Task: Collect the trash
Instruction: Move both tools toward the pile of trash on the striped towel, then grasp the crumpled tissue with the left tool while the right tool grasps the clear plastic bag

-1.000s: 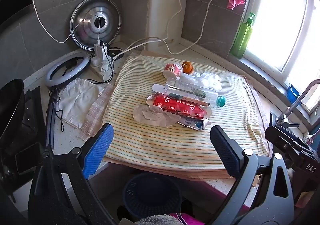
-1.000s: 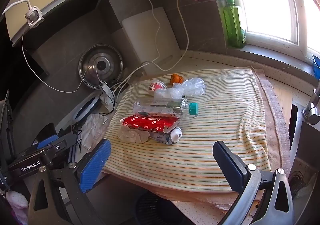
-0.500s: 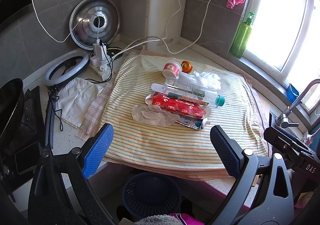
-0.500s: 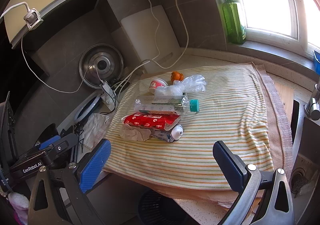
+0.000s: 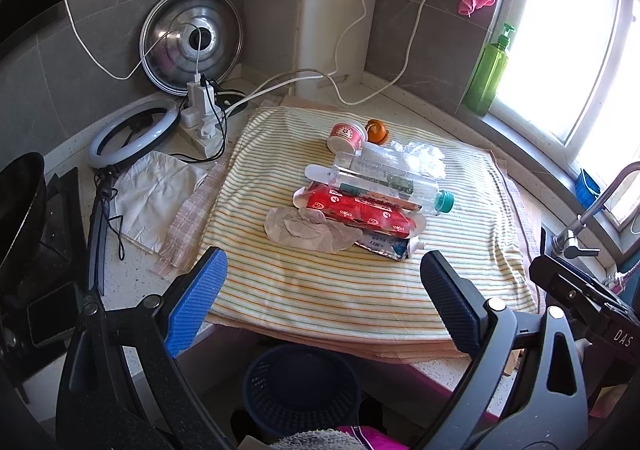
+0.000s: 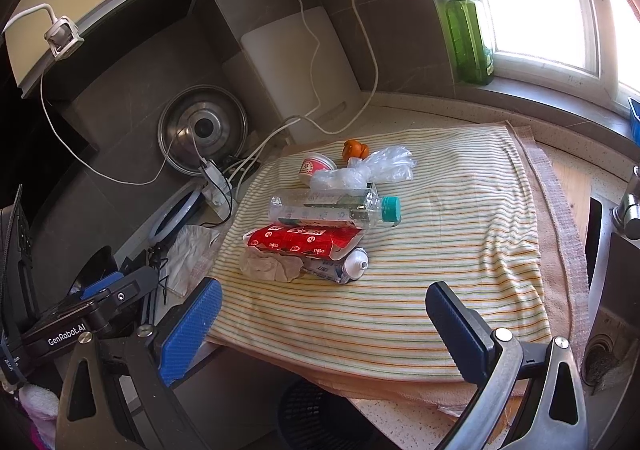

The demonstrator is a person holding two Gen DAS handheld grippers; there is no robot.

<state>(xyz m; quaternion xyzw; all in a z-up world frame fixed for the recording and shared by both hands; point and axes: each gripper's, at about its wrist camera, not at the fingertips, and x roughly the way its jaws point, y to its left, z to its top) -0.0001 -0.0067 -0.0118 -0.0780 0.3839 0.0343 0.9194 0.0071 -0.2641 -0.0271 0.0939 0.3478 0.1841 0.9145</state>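
Both grippers hover at the near edge of the counter, neither touching anything. Left gripper (image 5: pixel 324 294) has its jaws spread wide and empty; right gripper (image 6: pixel 320 320) likewise wide apart, holding nothing. The trash sits in one cluster mid-frame on the striped cloth (image 5: pixel 472 250), well apart from either set of fingers. Front of the pile in the left wrist view: crumpled tissue (image 5: pixel 308 230), touching the red wrapper (image 5: pixel 360 210) behind it, with a squeezed tube (image 5: pixel 390 248) poking out to the lower right. Behind the wrapper lies a clear plastic bottle (image 5: pixel 380 180) on its side, teal cap pointing right. Further back — a small paper cup (image 5: pixel 346 136) tipped over, an orange scrap (image 5: pixel 378 130) just beside it, and a crumpled clear bag (image 5: pixel 420 156) to their right. A dark blue basket (image 5: pixel 300 390) sits below the counter edge, bottom centre of the frame, between the left gripper's fingers. Upper right, a green soap bottle (image 5: pixel 488 72) stands on the window sill; upper left, a metal lid (image 5: pixel 192 44) leans against the wall, a ring light (image 5: pixel 132 130) flat below it.
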